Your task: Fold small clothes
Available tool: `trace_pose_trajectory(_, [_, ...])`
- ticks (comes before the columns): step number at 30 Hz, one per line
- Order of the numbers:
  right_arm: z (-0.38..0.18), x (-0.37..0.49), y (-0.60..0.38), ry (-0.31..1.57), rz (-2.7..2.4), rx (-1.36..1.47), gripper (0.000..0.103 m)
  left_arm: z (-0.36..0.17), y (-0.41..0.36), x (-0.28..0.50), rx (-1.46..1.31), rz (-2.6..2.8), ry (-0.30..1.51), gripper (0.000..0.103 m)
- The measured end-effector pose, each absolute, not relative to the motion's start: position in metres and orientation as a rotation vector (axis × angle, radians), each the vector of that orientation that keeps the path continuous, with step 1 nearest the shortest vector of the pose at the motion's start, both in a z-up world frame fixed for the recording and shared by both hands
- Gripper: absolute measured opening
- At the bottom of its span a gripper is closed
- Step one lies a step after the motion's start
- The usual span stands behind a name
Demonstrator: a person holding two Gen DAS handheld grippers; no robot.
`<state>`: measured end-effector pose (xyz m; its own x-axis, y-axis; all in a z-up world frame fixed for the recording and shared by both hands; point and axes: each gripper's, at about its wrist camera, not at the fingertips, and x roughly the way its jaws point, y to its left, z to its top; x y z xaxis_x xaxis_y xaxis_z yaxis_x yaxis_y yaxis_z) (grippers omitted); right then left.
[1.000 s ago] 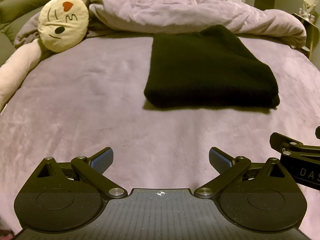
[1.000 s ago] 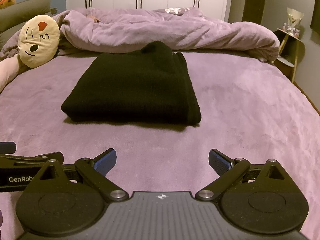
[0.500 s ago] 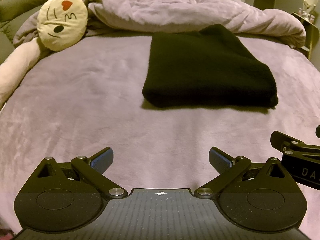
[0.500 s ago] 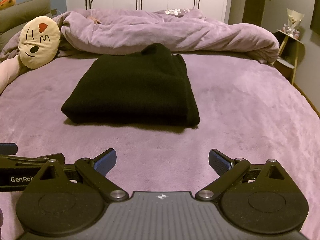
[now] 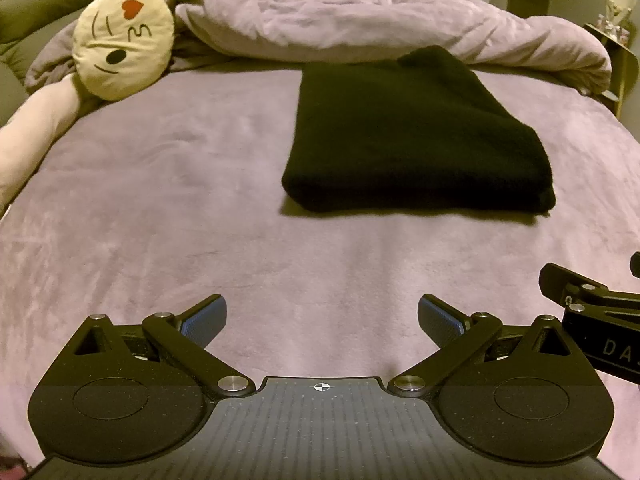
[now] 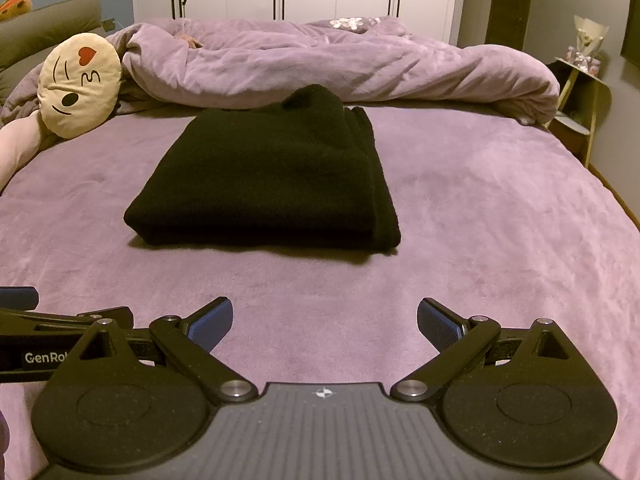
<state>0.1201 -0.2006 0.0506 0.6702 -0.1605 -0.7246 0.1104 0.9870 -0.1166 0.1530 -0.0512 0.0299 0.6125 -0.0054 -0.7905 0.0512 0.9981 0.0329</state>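
A black knitted garment (image 5: pixel 416 140) (image 6: pixel 272 184) lies folded into a thick rectangle on the purple bed cover (image 5: pixel 180 216) (image 6: pixel 480 216). My left gripper (image 5: pixel 322 322) is open over bare cover, well short of the garment and to its left. My right gripper (image 6: pixel 324 320) is open too, nearer than the garment's front edge, with nothing between its fingers. Each gripper's body shows at the edge of the other's view.
A crumpled purple duvet (image 5: pixel 360 24) (image 6: pixel 340 68) lies along the far side of the bed. A round cream face cushion (image 5: pixel 124 40) (image 6: pixel 80 84) and a pale pink bolster (image 5: pixel 32 132) sit at far left. A small side shelf (image 6: pixel 580 96) stands past the right edge.
Both views have drifted back a little from the garment. Both grippers stay open and the garment has not moved.
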Motion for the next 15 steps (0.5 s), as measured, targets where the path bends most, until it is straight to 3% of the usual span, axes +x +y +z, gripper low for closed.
trace_pose_trajectory(15, [0.0508, 0.1193, -0.2007, 0.820, -0.153, -0.060, 0.099, 0.0302, -0.0520, 0.1522, 0.055, -0.031, 0.911, 0.103])
